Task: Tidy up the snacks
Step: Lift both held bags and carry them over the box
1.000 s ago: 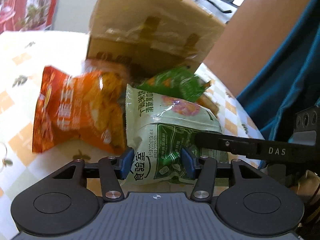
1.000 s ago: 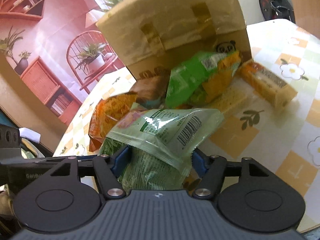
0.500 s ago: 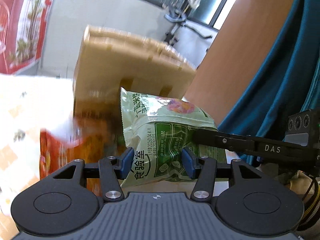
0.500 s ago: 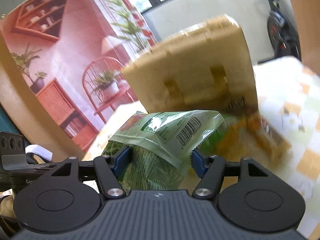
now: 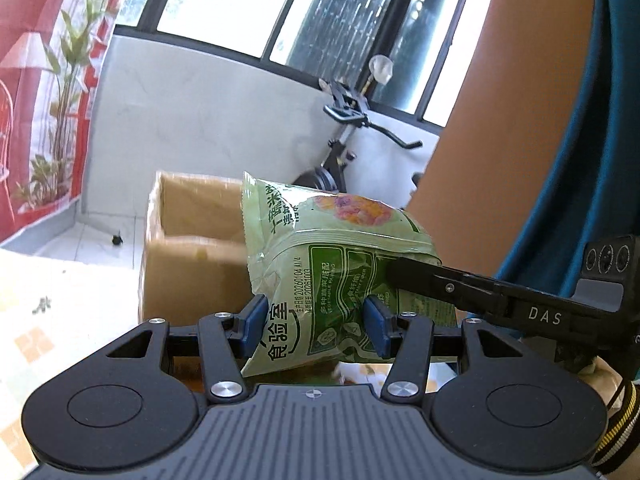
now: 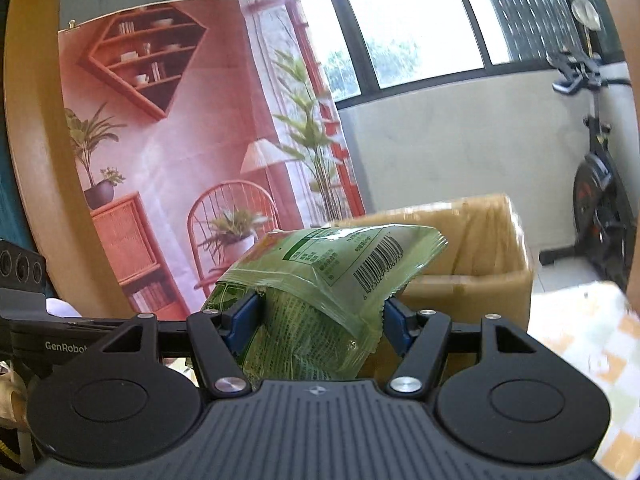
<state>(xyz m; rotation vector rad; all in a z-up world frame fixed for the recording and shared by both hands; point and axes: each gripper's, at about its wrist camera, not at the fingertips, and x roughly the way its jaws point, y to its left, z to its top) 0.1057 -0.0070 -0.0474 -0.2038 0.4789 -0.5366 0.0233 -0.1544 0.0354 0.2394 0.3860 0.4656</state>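
The fingers [image 5: 254, 330] of the left gripper [image 5: 315, 330] are clamping the lower end of a pale green snack bag [image 5: 336, 276], and the fingers [image 6: 240, 320] of the right gripper [image 6: 318, 320] are clamping the same bag at its barcode end. The bag is hanging in the air between both grippers, in front of an open cardboard box [image 5: 188, 256] that is sitting on the checked surface [image 5: 60, 312].

The left gripper [image 5: 314, 330] sits low in the frame's centre, blue pads clamped on a green snack bag [image 5: 332, 276]. The right gripper [image 6: 320, 322] grips the same bag's other end, its finger [image 5: 460, 292] entering from the right of the left view.
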